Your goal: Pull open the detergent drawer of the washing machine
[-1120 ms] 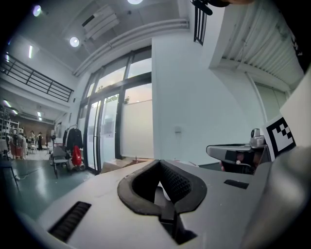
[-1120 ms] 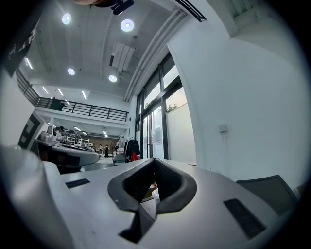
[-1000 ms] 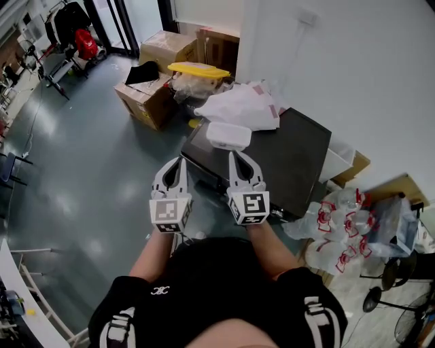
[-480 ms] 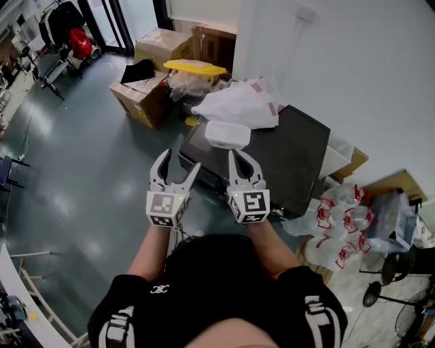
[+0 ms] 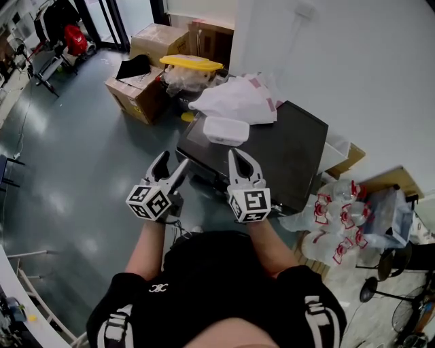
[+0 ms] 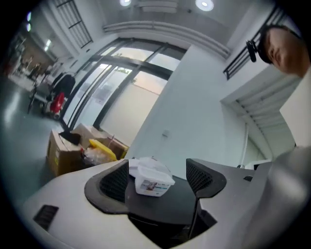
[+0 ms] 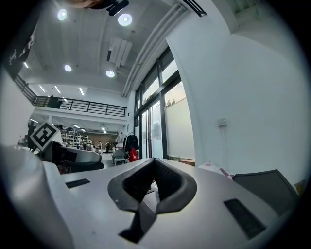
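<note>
Dark-topped washing machine (image 5: 292,153) dead ahead, its drawer not to be made out. Forearms (image 5: 151,245) reach forward. Left gripper (image 5: 173,160) tilted over, jaws just sprung wide, nothing between. Right gripper (image 5: 236,155) upright, jaws pressed together. White tub (image 5: 226,130) sits on top.

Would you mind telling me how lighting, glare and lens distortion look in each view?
Head view: evenly lit and sharp, soft sheen on the floor. Left gripper view: heavy fisheye, dark corners, bowed window frames, a blown-out lamp. Right gripper view: same fisheye, glaring lamps, distance sharp.
</note>
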`<state>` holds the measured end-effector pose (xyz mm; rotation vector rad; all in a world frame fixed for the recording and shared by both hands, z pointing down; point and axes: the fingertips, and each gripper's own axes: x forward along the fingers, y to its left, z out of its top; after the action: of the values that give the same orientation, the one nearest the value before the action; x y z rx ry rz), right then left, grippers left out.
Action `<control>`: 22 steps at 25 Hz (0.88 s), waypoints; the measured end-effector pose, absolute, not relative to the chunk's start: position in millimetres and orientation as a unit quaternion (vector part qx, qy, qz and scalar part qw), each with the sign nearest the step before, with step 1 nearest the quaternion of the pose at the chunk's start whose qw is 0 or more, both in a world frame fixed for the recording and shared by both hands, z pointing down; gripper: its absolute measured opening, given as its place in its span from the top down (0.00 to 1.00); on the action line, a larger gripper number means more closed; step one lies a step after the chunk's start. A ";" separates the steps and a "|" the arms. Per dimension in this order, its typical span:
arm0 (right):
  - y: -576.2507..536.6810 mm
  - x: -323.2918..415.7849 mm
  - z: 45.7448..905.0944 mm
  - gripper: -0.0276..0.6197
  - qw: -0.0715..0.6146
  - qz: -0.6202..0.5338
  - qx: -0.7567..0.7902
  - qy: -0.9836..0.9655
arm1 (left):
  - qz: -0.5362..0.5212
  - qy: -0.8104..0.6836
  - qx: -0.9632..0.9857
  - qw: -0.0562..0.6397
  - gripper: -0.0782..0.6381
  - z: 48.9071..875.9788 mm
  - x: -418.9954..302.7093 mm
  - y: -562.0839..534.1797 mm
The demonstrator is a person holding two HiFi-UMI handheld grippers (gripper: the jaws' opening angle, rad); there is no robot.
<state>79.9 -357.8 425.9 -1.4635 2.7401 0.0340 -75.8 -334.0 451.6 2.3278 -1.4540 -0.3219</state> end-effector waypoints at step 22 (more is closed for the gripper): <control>-335.6 101.5 460.6 0.95 -0.018 -0.033 -0.506 0.862 | -0.292 -0.362 0.744 0.480 0.41 597.2 -84.0 -315.6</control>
<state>101.5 -335.6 460.6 -1.6088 2.7385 -0.1055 -84.0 -315.6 597.2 1.8151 -0.8832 -0.7120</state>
